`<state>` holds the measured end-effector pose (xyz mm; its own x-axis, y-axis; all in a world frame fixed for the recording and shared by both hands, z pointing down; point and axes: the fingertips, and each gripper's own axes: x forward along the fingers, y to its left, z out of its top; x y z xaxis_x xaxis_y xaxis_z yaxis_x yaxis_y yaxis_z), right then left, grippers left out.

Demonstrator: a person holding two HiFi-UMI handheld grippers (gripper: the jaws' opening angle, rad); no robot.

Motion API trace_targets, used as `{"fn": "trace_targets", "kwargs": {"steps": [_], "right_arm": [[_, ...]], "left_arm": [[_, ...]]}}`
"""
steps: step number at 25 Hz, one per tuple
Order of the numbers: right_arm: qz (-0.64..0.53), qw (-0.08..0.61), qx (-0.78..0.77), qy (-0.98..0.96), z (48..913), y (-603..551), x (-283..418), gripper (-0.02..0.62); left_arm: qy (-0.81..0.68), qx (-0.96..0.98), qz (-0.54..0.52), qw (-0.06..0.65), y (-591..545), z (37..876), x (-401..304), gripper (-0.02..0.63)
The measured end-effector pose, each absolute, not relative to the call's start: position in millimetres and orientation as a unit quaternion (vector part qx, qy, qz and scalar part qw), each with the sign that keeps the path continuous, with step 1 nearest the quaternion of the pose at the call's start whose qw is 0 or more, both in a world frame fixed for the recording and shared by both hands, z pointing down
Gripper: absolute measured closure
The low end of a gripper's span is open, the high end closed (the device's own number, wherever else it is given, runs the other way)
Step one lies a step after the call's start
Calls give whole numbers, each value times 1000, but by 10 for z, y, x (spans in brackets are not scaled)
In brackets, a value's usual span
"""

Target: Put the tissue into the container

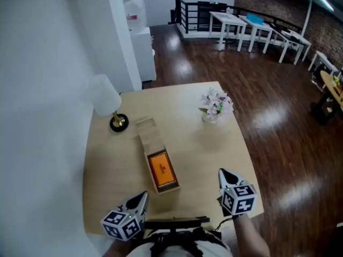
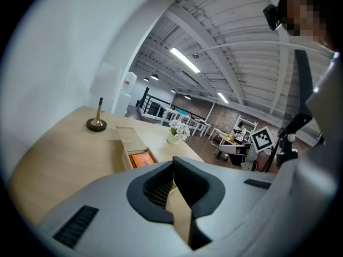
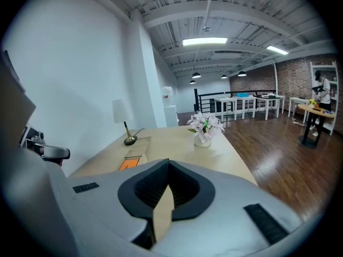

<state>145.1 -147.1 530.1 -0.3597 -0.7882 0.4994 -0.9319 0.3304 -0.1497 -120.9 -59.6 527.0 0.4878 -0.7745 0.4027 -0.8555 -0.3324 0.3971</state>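
Left gripper (image 1: 142, 197) and right gripper (image 1: 223, 173), both closed and empty, hover near the long pale wooden container (image 1: 149, 138) holding an orange tissue packet (image 1: 162, 169).

With the pale square wooden table (image 1: 203, 149) as the dial (twelve points away from the person), the long narrow wooden box (image 1: 146, 133) lies at centre, its length running eleven to five. The flat orange packet (image 1: 162, 169) sits in its near end. The white-shaded, brass-footed lamp (image 1: 119, 122) stands at ten, just beyond the box's far end. The vase of pale flowers (image 1: 216, 106) stands at one, well apart.
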Motion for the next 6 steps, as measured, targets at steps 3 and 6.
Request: {"fn": "trace_targets", "kwargs": {"steps": [3,6], "right_arm": [[199,164,540,-801,5248,-1566,1437,604],[183,158,542,-805,5183,-1697,1422,604]], "left_arm": [[-500,818,64,275,-714,5236,-1206,609],[-500,823,56,263,-855,5203,-1201,608]]}}
